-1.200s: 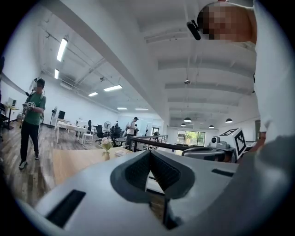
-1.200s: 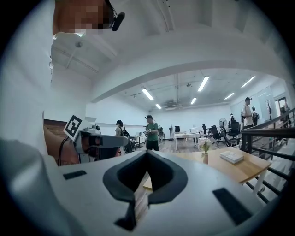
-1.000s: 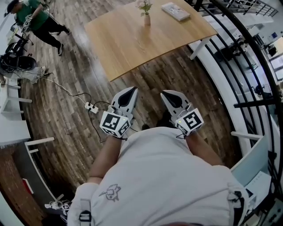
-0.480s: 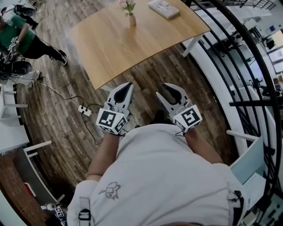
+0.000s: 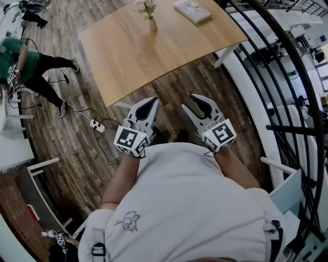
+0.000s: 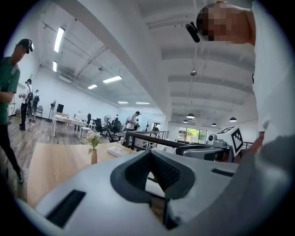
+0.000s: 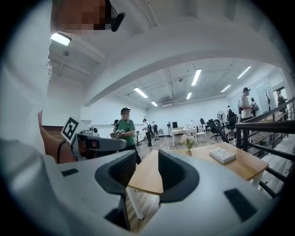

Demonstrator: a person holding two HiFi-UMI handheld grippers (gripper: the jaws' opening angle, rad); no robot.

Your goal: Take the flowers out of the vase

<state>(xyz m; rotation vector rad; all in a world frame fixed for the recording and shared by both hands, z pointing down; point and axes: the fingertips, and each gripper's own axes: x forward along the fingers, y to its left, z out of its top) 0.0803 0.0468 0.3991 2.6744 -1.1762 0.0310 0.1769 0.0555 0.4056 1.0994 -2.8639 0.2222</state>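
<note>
Left tongs (image 5: 152, 102) are pressed together with nothing in them; right tongs (image 5: 199, 101) stand spread, also empty. Both hang roughly level over the dark plank floor (image 5: 66, 153), short of the near edge of the light wooden tabletop (image 5: 154, 61). Pale pink flowers (image 5: 147, 7) sit upright in a small beige vase (image 5: 152, 25) at the tabletop's far side, well apart from both tongs, with a white book (image 5: 192, 10) to their right.
</note>
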